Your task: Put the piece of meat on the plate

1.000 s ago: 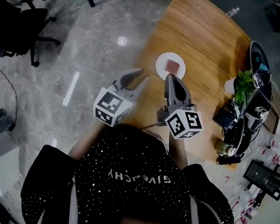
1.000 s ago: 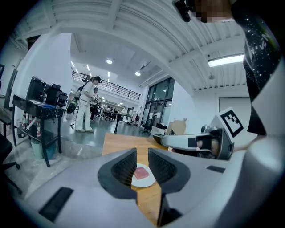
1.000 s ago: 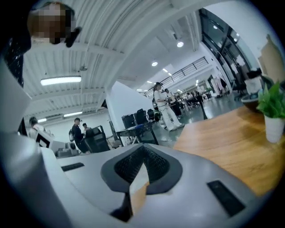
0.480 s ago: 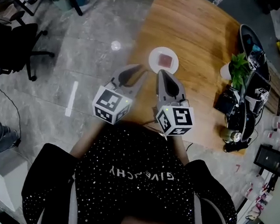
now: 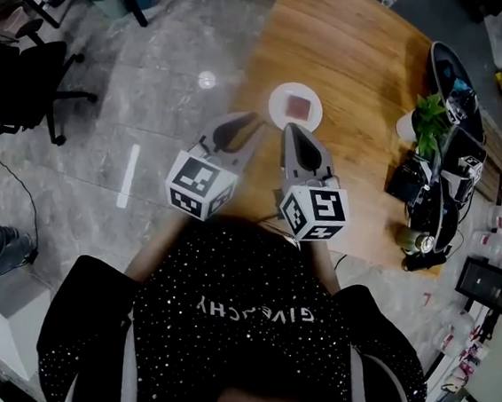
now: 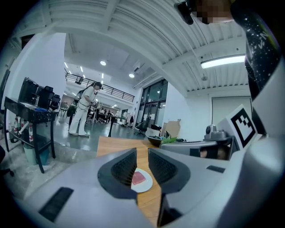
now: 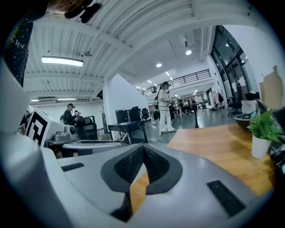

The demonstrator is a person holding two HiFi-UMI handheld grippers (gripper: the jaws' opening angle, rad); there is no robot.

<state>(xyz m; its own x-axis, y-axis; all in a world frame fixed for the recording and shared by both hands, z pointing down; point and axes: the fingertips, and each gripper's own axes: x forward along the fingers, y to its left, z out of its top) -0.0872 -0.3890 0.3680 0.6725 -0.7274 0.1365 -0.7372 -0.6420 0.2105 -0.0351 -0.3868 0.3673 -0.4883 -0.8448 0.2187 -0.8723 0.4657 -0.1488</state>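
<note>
The flat red square piece of meat point(image 5: 299, 110) lies on the round white plate point(image 5: 276, 110), and both grey grippers are up in the air, close to the plate but not touching it.

The plate sits on the big brown wooden table point(image 5: 354, 64), near the table's left edge in the head view. The left gripper point(image 5: 250, 124) has its two fingers a little way apart, and nothing is between them. In the left gripper view, the meat point(image 6: 138, 178) and the plate point(image 6: 145, 187) show through the gap, farther off on the table. The right gripper point(image 5: 291, 130) has its fingers pressed together, and it holds nothing. The two grippers are side by side, with their tips pointing at the plate. A small green plant in a white pot point(image 5: 426, 129) stands well off to the right of the plate.
</note>
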